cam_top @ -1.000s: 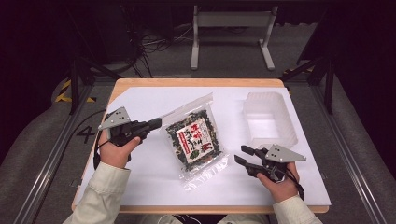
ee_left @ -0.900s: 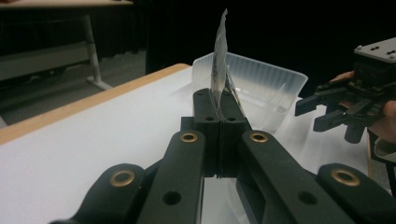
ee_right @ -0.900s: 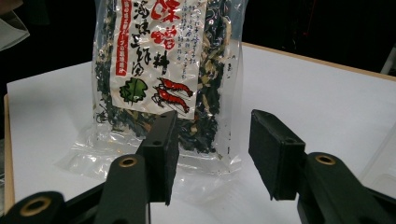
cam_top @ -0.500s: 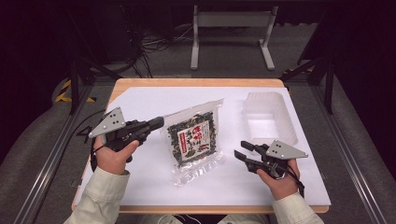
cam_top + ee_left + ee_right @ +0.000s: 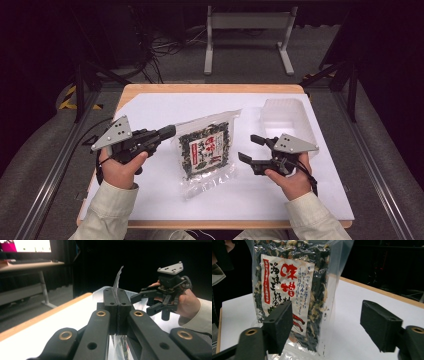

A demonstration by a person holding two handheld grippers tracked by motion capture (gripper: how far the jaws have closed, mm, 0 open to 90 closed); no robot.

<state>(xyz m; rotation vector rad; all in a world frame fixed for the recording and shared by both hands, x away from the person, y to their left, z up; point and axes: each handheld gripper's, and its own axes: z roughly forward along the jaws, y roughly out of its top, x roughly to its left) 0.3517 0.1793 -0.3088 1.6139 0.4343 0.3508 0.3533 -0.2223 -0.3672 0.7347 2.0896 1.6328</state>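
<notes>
Left tool (image 5: pixel 167 133) clamped tight; right tool (image 5: pixel 251 148) has just been opening.

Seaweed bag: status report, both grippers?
Left gripper shut on the seaweed bag's edge, bag lifted. Right gripper just opened, nothing between its jaws. Clear plastic tray behind, out of the way.

The right gripper (image 5: pixel 249 148) just popped its jaws wide and rose, while the seaweed bag (image 5: pixel 206 150) got tilted up off the table.
</notes>
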